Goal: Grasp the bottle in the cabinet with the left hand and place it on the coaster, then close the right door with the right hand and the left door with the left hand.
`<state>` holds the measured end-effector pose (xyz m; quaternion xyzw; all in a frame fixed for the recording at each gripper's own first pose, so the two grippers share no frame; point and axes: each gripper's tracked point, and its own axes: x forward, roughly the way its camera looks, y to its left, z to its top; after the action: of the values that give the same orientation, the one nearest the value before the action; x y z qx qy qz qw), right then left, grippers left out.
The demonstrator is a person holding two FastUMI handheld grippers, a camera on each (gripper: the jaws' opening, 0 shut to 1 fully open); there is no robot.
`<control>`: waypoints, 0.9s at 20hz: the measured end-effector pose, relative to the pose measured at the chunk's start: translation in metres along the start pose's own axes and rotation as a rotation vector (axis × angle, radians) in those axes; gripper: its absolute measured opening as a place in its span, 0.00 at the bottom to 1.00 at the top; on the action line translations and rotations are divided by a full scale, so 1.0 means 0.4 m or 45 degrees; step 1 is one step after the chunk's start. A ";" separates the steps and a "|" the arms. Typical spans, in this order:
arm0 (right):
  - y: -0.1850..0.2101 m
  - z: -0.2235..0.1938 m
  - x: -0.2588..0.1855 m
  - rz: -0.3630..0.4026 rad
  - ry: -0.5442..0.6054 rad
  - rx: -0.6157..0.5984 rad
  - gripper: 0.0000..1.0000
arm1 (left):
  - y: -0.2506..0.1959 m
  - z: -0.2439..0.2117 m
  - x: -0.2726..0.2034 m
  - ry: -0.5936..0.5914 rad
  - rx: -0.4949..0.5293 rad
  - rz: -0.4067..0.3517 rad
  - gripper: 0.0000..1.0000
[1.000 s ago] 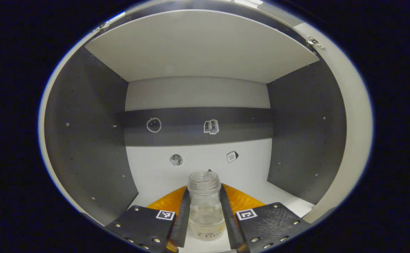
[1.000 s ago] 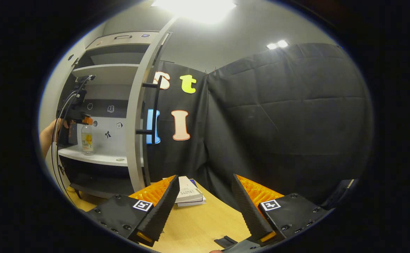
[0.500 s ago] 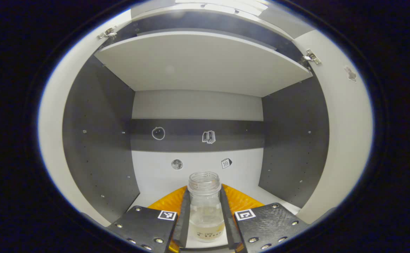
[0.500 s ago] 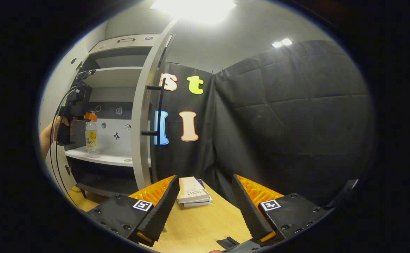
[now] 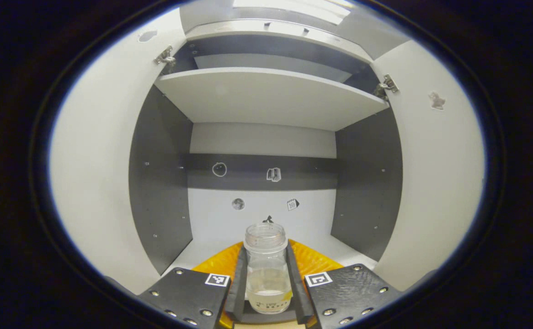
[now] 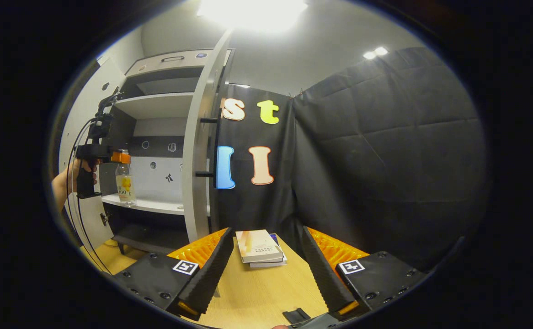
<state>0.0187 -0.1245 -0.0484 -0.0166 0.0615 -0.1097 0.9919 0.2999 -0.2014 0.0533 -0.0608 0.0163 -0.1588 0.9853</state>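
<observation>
1. I am clamping my left tool [image 5: 266,278] on the bottle [image 5: 267,269], at the cabinet shelf's [image 6: 157,205] front edge.
2. I am holding my right tool [image 6: 266,269] spread apart over the worktop [image 6: 257,292], grasping nothing.

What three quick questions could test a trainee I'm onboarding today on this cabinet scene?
1. True or false: the left gripper is shut on the bottle.
2. Which is the right gripper doing? A) gripping the door handle B) hovering open over the table C) holding the books
3. Fill in: both cabinet doors stand ____.

Key: 1 true. 2 B; its fingers are apart, the books lie beyond them. 3 open; the right door is edge-on.
</observation>
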 end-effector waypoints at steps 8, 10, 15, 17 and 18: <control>0.006 -0.014 -0.042 0.093 0.011 0.006 0.95 | -0.053 -0.084 -0.138 0.027 0.006 -0.040 0.45; 0.008 -0.016 -0.056 0.109 0.012 0.007 0.95 | -0.067 -0.115 -0.171 0.035 0.005 -0.052 0.45; 0.020 -0.037 -0.085 0.141 0.022 -0.001 0.95 | -0.090 -0.182 -0.241 0.046 -0.009 -0.084 0.47; 0.024 -0.039 -0.098 0.154 0.022 0.004 0.95 | -0.096 -0.203 -0.266 0.050 -0.011 -0.091 0.45; 0.025 -0.038 -0.104 0.157 0.018 0.003 0.95 | -0.099 -0.213 -0.278 0.049 -0.013 -0.096 0.47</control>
<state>-0.0215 -0.1058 -0.0591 -0.0109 0.0695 -0.0486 0.9963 0.1779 -0.2135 -0.0247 -0.0634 0.0338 -0.1968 0.9778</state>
